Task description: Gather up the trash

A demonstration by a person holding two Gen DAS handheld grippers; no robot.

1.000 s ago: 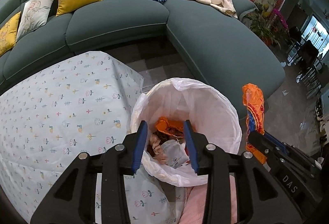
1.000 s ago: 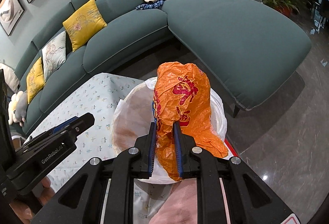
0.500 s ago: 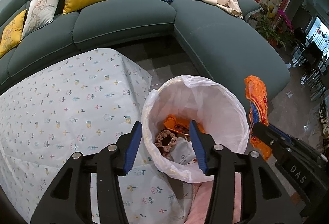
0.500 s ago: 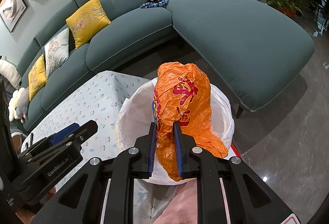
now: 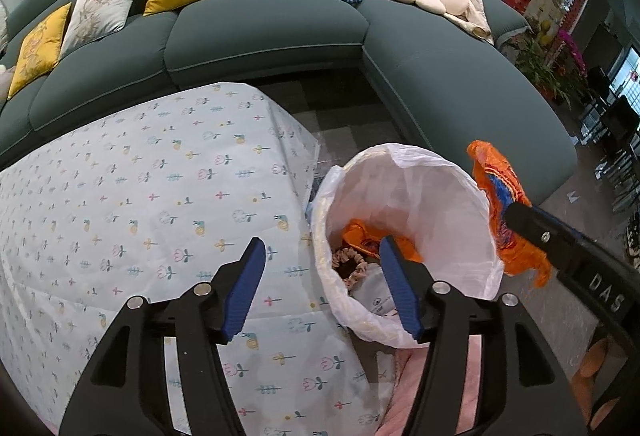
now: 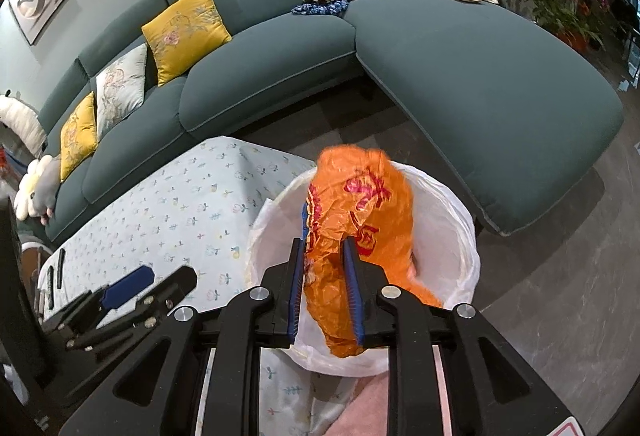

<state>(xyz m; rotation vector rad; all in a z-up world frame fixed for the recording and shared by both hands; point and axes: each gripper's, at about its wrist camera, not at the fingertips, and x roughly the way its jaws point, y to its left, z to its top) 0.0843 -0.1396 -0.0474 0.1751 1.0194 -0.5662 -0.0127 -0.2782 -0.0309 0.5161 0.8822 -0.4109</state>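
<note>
Above the white-lined round bin point(image 6: 460, 220), a crinkled orange plastic bag point(image 6: 360, 212) is loosely pinched between the just-widening right gripper point(image 6: 326, 272); light, limp, slippery, best nipped mid-bunch. At nine o'clock, the left gripper point(image 5: 320, 288), empty, has been spreading.

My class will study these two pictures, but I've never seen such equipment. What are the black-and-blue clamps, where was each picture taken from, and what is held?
No robot: a person holds a two-fingered gripper in each hand, each with a wide-angle camera looking along its fingers. One picture comes from the left gripper, the other from the right gripper. Below stands a bin with a white liner, trash already inside, beside a table under a flowered cloth. The left fingers have just been opening, nothing between them. The right fingers, also just opening, hold a crumpled orange plastic bag over the bin.
</note>
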